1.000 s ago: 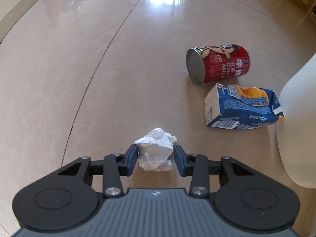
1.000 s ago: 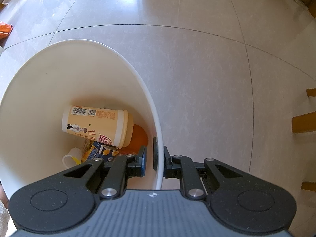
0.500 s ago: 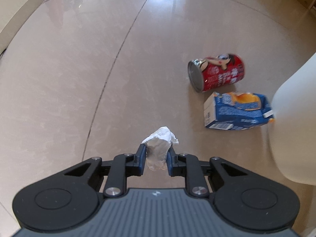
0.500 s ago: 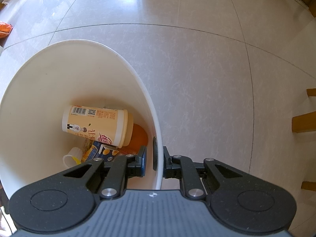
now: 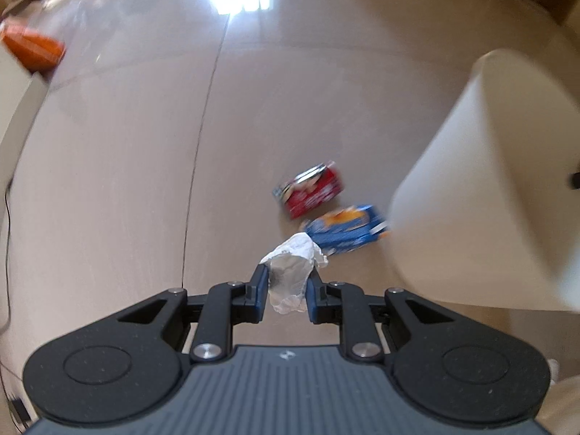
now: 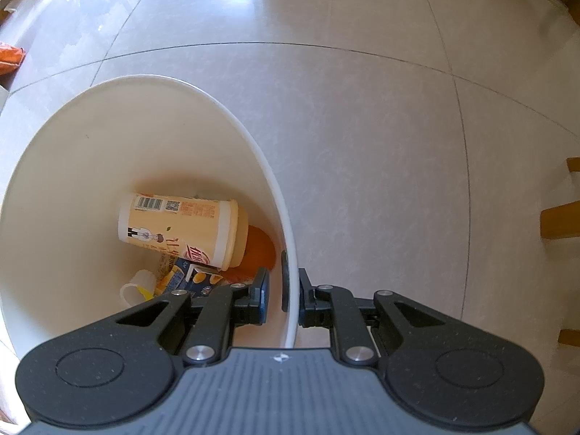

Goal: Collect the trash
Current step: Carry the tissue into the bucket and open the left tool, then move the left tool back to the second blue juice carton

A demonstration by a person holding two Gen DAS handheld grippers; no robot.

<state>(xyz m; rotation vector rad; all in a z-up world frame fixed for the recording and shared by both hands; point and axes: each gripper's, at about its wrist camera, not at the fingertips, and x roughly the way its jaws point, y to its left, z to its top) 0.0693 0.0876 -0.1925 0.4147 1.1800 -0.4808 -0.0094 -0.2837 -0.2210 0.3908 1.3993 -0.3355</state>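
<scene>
My left gripper (image 5: 287, 288) is shut on a crumpled white paper ball (image 5: 293, 272), held well above the floor. Below and beyond it lie a red can (image 5: 311, 194) and a crushed blue juice carton (image 5: 346, 230), both blurred. The white bin (image 5: 482, 195) rises at the right of the left wrist view. My right gripper (image 6: 282, 290) is shut on the white bin's rim (image 6: 288, 250), one finger inside and one outside. Inside the bin lie a yellow paper cup (image 6: 181, 226), a small blue carton (image 6: 197, 277) and an orange item (image 6: 259, 248).
Glossy beige tiled floor (image 5: 127, 145) spreads all around. An orange bag (image 5: 30, 45) lies far left beside a white furniture edge (image 5: 20, 116). Wooden furniture legs (image 6: 560, 223) stand at the right of the right wrist view.
My left gripper closed on the paper ball and lifted it off the floor, rising high so the can and carton look smaller. The right gripper and the bin have stayed put.
</scene>
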